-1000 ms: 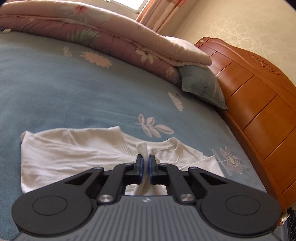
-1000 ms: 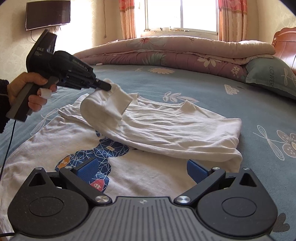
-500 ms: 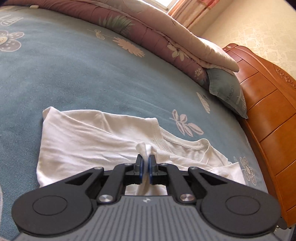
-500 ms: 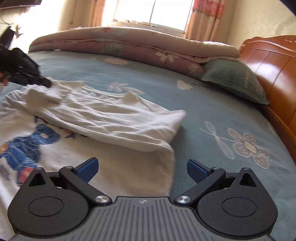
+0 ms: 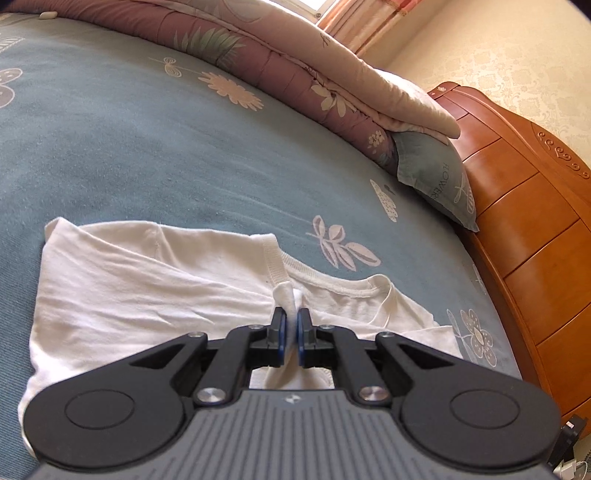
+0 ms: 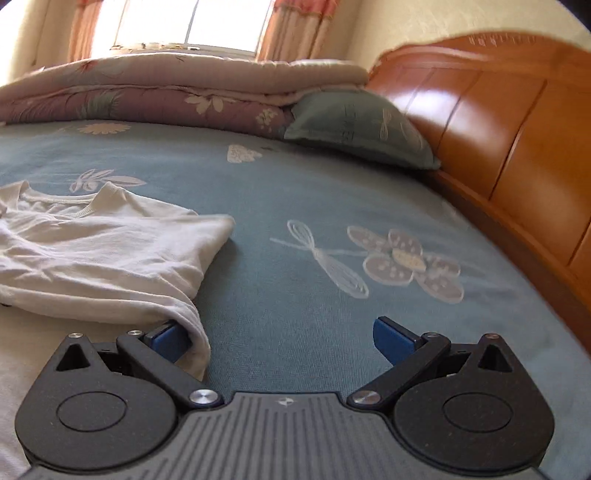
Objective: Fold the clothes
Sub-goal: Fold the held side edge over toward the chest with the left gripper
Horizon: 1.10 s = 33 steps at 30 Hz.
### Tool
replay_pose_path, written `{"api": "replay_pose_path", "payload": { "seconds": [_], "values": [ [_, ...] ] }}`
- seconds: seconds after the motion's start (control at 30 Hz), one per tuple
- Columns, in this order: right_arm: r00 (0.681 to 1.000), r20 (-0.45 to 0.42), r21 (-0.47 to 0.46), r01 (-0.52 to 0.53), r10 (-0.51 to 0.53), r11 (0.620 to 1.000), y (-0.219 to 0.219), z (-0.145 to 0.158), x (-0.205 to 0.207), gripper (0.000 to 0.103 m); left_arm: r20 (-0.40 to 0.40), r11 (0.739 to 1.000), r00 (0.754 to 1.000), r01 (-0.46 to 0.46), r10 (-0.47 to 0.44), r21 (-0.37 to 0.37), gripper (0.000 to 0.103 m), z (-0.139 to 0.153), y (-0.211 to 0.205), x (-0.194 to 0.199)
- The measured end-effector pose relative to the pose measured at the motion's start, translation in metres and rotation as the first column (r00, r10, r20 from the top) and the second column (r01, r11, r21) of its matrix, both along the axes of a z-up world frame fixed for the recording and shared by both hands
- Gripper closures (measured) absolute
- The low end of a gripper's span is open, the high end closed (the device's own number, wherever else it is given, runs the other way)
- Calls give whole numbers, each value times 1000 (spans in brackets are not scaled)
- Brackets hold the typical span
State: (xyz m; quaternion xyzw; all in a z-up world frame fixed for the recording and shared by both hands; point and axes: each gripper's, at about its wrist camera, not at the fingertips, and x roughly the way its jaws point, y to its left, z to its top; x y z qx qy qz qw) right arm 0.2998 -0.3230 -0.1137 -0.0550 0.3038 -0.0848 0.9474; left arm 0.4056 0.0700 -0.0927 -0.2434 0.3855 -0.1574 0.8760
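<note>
The left gripper [image 5: 290,325] has its blue-padded fingers [image 5: 279,330] pressed together on a small pinch of white fabric, a bit of the white T-shirt [image 5: 147,280] bunched up between them just below the ribbed collar [image 5: 275,258]. The right gripper [image 6: 279,338] has its fingers spread wide; its left blue pad [image 6: 168,338] is tucked against the folded edge of the shirt, while the right pad [image 6: 393,338] hangs over bare bedsheet.

The shirt lies on the blue flowered bedsheet [image 5: 147,140], one side folded over the body, its sleeve end [image 6: 207,229] pointing toward the headboard. Further off, a folded quilt [image 5: 295,70] is stacked along the far edge of the bed, with a grey-green pillow [image 6: 354,125] beside it against the orange wooden headboard [image 6: 498,125]. A curtained window [image 6: 221,26] glows behind.
</note>
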Motion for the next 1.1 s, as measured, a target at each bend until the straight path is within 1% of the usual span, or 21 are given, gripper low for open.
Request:
{"api": "replay_pose_path", "payload": {
  "seconds": [0.03,0.07,0.1,0.17,0.27,0.53,0.6,0.67,0.8,0.93,0.97,1.03,1.1],
  "values": [
    [1000,-15,56,10,-9,998,-9,-2,-1,0,-4,1000,1000,-2,2,0,99,-2,-1,-1],
    [1000,-11,75,5,-4,997,-12,-1,-3,0,-7,1000,1000,-4,4,-2,99,-3,1,-2],
    [1000,2,69,-5,5,998,-10,0,-6,0,-10,1000,1000,-6,6,-3,99,-4,2,-3],
    [999,22,11,-41,41,999,2,1,-8,0,-15,1000,1000,-10,10,-7,99,-5,4,-4],
    [993,10,-112,-112,113,987,29,-3,1,0,-23,1000,1000,-16,15,-11,99,-7,7,-6],
    [998,7,-215,-63,65,975,20,-2,9,0,-23,1000,1000,8,-8,-23,99,-8,1,-2],
    [998,5,-235,-53,56,971,18,-2,11,0,-25,1000,1000,2,-2,-6,99,-10,0,-3],
    [997,-20,-201,-79,77,976,13,5,10,0,-31,1000,999,-12,12,-10,99,-13,3,-3],
    [979,-130,-151,-179,160,972,14,27,6,0,-37,1000,999,-21,20,-12,99,-15,5,-4],
    [959,-94,-29,-271,267,962,15,50,0,0,-41,1000,999,-22,22,-6,99,-15,5,-4],
    [953,-85,11,-290,290,957,15,54,0,0,-42,1000,999,-23,22,-4,99,-15,5,-4],
    [945,-84,178,-298,317,938,8,43,24,0,-44,1000,999,-23,23,-1,99,-16,4,-4],
    [936,-79,341,-298,343,892,1,33,48,0,-45,1000,999,-24,24,2,99,-16,4,-4]
  ]
}}
